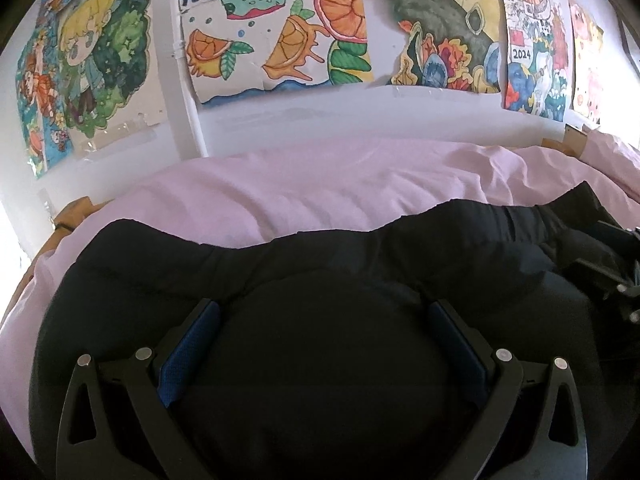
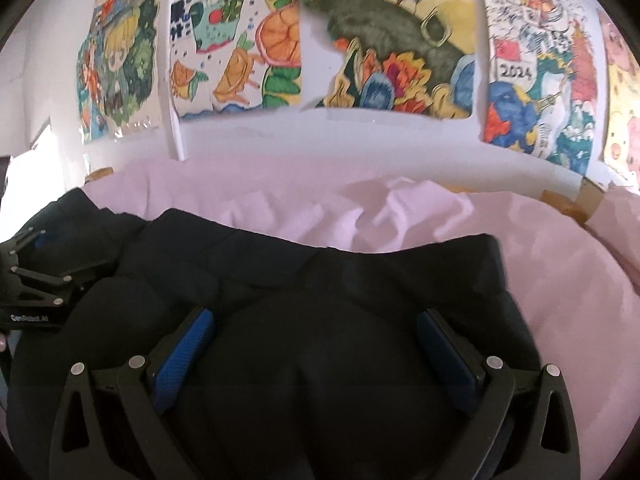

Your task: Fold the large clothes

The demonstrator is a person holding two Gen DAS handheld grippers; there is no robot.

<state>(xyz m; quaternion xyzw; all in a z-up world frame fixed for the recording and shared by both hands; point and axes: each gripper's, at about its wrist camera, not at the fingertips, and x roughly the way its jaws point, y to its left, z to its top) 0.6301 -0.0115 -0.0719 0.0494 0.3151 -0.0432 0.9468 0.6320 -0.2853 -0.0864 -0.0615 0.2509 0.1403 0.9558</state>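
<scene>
black garment (image 1: 328, 264) lies spread on the pink bedsheet (image 1: 280, 184), below the drawings (image 1: 276, 28) on the wall. left gripper (image 1: 326, 316) and right gripper (image 2: 316, 320) both sit over the cloth, jaws wide apart, blue pads (image 2: 188, 344) gripping nothing.

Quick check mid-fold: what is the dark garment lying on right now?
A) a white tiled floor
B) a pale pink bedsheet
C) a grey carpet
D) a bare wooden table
B: in both wrist views the black garment is spread over a pale pink bedsheet that runs back to the wall hung with drawings.
</scene>
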